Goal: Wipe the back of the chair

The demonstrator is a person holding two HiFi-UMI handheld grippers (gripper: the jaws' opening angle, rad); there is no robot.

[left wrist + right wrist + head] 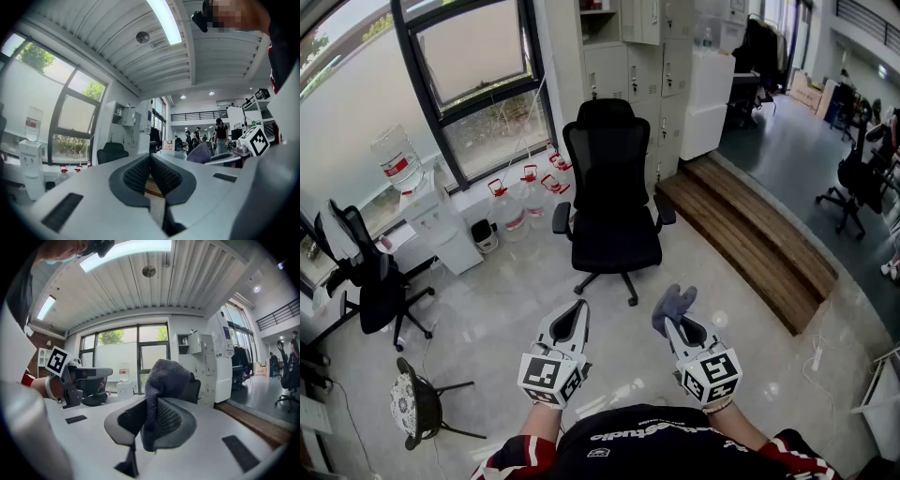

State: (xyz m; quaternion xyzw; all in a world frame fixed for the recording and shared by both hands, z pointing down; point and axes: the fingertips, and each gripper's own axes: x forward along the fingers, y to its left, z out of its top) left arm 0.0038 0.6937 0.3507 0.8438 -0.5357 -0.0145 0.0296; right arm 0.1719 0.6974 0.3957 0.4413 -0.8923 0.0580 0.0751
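Right hand-held gripper (678, 326) clamping grey cloth (673, 304), left hand-held gripper (580, 307) closed empty, chair (612, 202) whole only in head view

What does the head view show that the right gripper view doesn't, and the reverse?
Head view only: the stool, the red-handled jugs by the window, and the black chair's seat and wheeled base.
Right gripper view only: the ceiling light strip, and the jaws seen close, shut on the grey cloth.
Both: the right gripper holding the cloth, the left gripper, the water dispenser, and the chair's back, mostly behind the cloth in the right gripper view.
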